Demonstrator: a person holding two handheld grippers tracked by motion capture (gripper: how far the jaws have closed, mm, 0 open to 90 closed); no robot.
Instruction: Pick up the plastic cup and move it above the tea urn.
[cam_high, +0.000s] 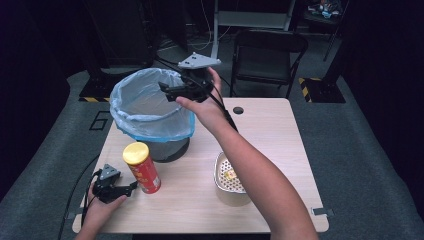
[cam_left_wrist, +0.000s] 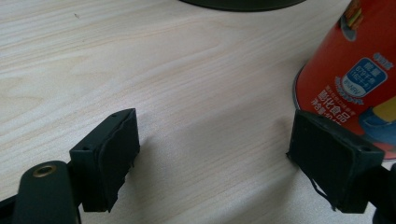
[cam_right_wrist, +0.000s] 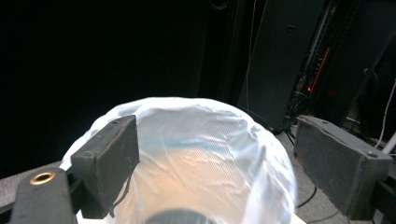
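Observation:
A dark bin with a pale blue liner (cam_high: 150, 107) stands at the table's far left. My right gripper (cam_high: 165, 91) hovers over the bin's right rim, jaws open and empty. In the right gripper view the right gripper (cam_right_wrist: 215, 149) looks down into the liner's mouth (cam_right_wrist: 196, 154). A red snack can with a yellow lid (cam_high: 142, 167) stands upright in front of the bin. My left gripper (cam_high: 131, 190) rests low on the table just left of that can, open. In the left gripper view the can (cam_left_wrist: 350, 79) rises behind the left gripper's (cam_left_wrist: 212, 135) right jaw, not between the jaws.
A metal strainer cup (cam_high: 230, 180) with something yellow inside stands under my right forearm, near the front. The wooden table (cam_high: 270, 135) has a small round hole (cam_high: 238, 110) at the back. A black folding chair (cam_high: 267, 52) stands beyond the table.

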